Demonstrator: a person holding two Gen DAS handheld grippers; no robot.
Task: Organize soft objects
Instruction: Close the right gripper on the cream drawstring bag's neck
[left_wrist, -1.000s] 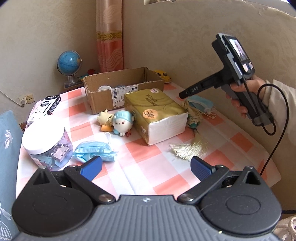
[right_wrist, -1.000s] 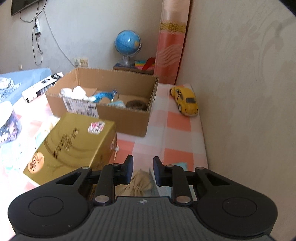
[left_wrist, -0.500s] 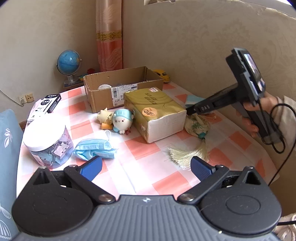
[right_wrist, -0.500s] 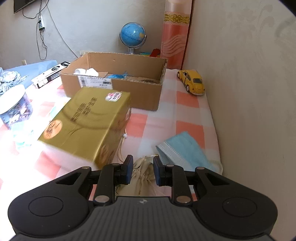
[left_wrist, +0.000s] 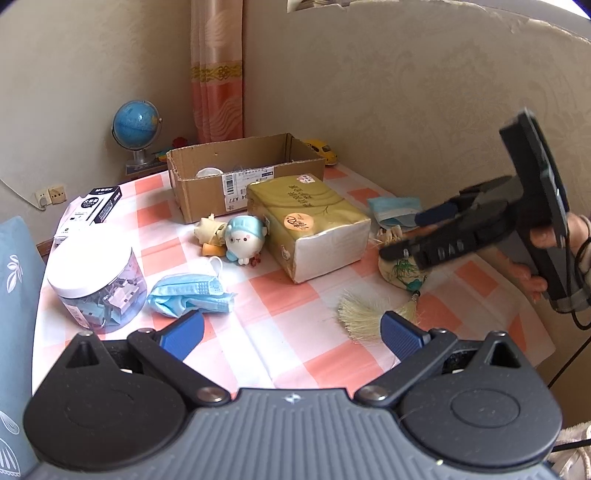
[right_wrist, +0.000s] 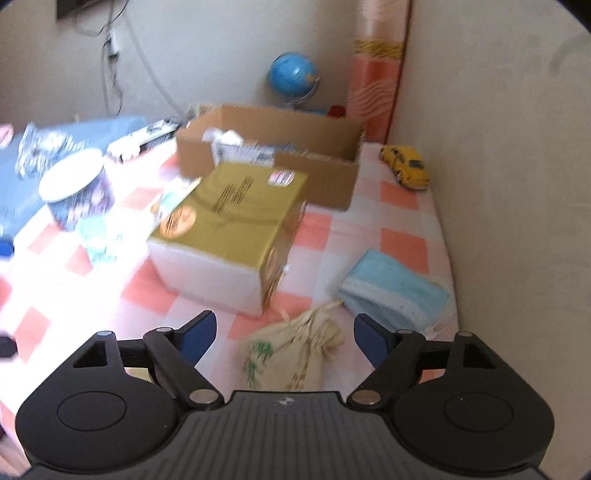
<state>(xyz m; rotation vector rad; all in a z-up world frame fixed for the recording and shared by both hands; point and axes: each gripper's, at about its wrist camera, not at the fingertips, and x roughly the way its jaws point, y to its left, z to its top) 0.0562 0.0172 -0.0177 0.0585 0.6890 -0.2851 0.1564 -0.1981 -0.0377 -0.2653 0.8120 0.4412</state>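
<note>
- The right tongs (right_wrist: 284, 334) have just been opening and are seen spread, the cloth pouch (right_wrist: 291, 354) lying on the table (right_wrist: 402, 240) between and below them, unpinched.
- The left tongs (left_wrist: 291, 328) are held spread over the table, empty.

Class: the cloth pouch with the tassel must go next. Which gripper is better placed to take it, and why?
Right. The right gripper is open with the cloth pouch between its fingers. The left gripper is open too, but sits back near the table edge.
</note>
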